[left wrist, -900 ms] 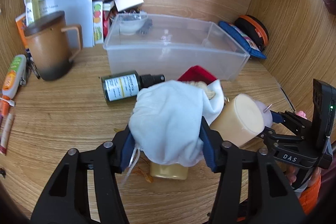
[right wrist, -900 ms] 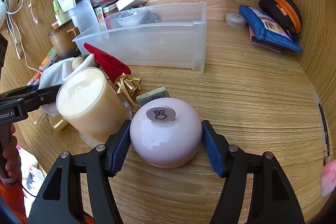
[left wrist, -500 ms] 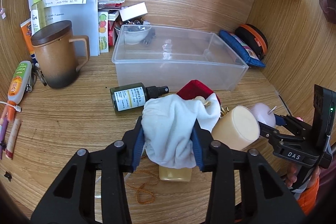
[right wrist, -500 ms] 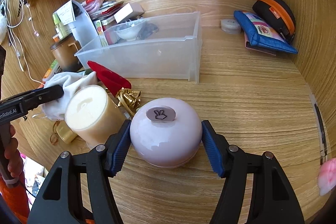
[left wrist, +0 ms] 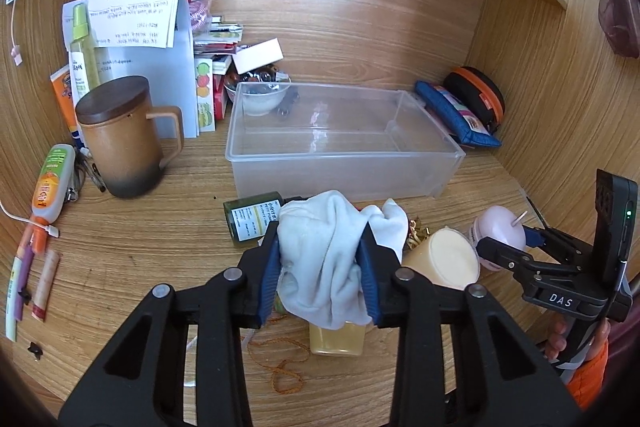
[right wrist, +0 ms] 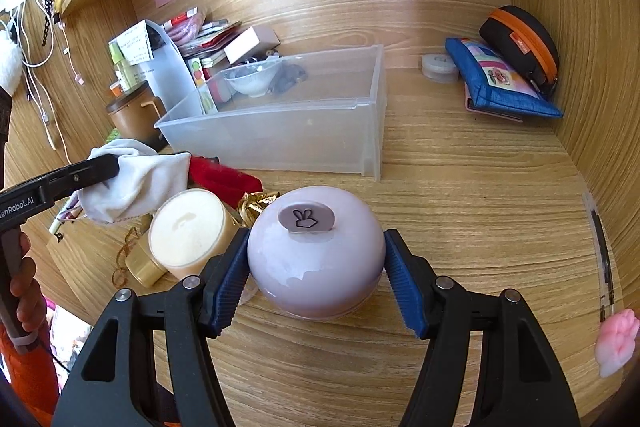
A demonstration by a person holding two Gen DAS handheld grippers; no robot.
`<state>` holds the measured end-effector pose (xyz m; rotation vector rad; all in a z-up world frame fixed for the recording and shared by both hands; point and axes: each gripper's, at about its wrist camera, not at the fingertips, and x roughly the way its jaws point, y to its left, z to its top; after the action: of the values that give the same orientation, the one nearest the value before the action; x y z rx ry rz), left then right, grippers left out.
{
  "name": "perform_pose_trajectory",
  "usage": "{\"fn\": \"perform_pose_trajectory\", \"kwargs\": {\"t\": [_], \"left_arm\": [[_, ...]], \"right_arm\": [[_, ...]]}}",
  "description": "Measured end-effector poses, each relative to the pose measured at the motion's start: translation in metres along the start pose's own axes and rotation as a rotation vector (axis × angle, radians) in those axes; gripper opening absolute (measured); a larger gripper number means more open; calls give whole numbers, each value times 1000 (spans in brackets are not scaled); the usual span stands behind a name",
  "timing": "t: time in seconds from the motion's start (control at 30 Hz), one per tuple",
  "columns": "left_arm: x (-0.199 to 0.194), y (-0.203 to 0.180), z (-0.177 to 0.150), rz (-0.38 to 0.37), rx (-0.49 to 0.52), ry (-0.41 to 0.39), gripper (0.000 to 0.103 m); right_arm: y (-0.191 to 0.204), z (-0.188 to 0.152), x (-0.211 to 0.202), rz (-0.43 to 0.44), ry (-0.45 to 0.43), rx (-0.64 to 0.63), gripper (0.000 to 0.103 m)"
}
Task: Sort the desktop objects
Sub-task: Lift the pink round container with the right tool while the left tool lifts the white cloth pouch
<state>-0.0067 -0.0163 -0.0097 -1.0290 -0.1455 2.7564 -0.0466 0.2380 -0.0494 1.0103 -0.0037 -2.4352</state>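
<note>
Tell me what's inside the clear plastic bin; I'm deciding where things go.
The clear bin holds nothing; its floor is bare. The white bowl and dark clutter seen through its walls sit behind it; what the bowl holds is unclear.

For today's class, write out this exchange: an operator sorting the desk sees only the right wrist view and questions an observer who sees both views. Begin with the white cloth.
Operator: My right gripper is shut on the lilac dome. Of the left gripper I see only one finger against the white cloth. Is the cloth gripped?
Observer: Yes. The left wrist view shows both pads of the left gripper pressing on the white cloth.
Operator: What lies behind that cloth?
Observer: A dark green spray bottle lies on its side on the desk, just in front of the clear plastic bin.
</note>
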Motion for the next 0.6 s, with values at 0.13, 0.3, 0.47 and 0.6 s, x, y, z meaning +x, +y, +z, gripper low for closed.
{"fn": "perform_pose_trajectory", "kwargs": {"t": [0.13,0.3,0.47,0.6], "left_arm": [[-4,1,2,8,-2,-10,35],[-9,1,5,21,6,-21,35],[-14,4,14,21,13,-35,35],[-19,4,21,28,20,-54,35]], "right_arm": [[1,4,-3,8,-14,-3,62],[4,11,-7,4,-28,-22,62],[8,21,-12,6,-48,-43,62],[13,32,-16,6,-66,-73,62]]}}
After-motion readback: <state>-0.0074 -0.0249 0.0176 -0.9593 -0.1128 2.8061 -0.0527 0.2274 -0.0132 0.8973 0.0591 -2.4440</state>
